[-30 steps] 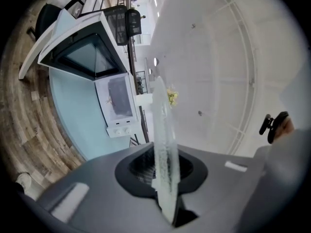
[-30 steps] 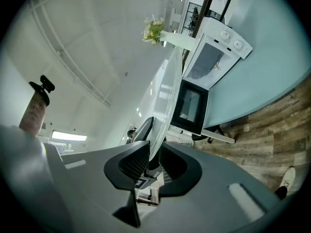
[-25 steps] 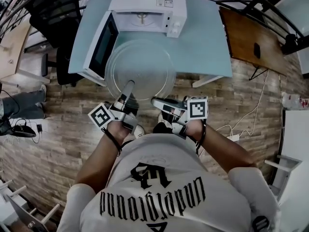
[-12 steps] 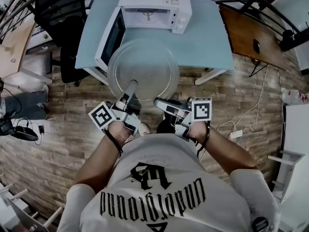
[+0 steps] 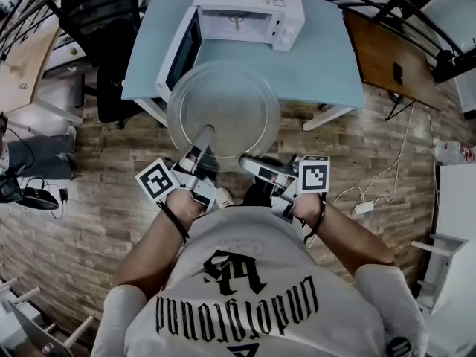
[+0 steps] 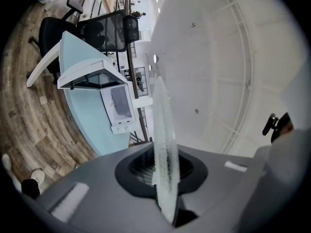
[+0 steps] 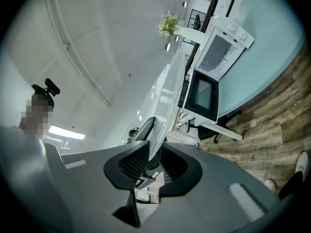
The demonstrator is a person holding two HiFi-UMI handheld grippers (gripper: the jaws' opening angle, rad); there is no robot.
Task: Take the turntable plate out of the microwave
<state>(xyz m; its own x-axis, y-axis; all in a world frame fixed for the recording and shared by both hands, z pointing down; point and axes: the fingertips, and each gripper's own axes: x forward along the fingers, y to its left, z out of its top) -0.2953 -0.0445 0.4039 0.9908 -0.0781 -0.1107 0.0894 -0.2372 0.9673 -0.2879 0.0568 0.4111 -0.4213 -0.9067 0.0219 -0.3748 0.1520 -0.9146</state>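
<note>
The round clear glass turntable plate [image 5: 223,103] hangs level over the front edge of the light blue table [image 5: 320,65], outside the white microwave [image 5: 249,10]. The microwave's door [image 5: 182,50] stands open to the left. My left gripper [image 5: 204,134] is shut on the plate's near rim, and my right gripper [image 5: 245,161] is shut on that rim further right. The left gripper view has the plate [image 6: 163,130] edge-on between the left gripper's [image 6: 163,171] pads. In the right gripper view the rim [image 7: 167,101] runs between the right gripper's [image 7: 153,161] pads.
A black office chair [image 5: 97,21] stands left of the table and a brown wooden desk [image 5: 387,58] to its right. Someone's legs [image 5: 33,155] and cables [image 5: 30,199] are at the far left. A white cord [image 5: 387,177] trails over the wooden floor at the right.
Both grippers and the plate have drawn a little further back from the microwave, towards the person. Both grips hold as before.
</note>
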